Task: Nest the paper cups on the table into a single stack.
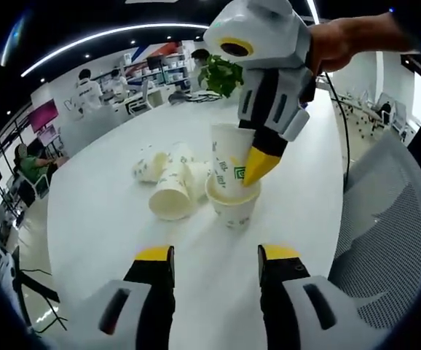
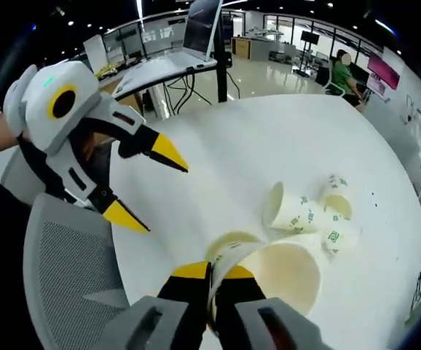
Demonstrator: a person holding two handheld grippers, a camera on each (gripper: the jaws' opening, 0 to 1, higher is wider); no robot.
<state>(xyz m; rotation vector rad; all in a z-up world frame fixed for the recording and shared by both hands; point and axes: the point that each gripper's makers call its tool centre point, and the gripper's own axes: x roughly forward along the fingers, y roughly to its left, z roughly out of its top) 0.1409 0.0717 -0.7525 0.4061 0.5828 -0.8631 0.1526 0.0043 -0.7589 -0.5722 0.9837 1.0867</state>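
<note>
Paper cup (image 1: 229, 162) pinched by right gripper (image 1: 258, 164), left gripper (image 1: 216, 264) open

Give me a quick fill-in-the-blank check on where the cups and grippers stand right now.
1. The right gripper is shut on the rim of a paper ____.
2. That held cup sits inside another cup that stands ____ on the table.
3. The left gripper has its jaws ____.
4. The loose cups lie on their ____.

Missing words: cup; upright; open; sides

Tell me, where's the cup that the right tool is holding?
In the left gripper view, the held cup hangs mid-table, dipping into an upright cup, with tipped cups lying beside.
</note>
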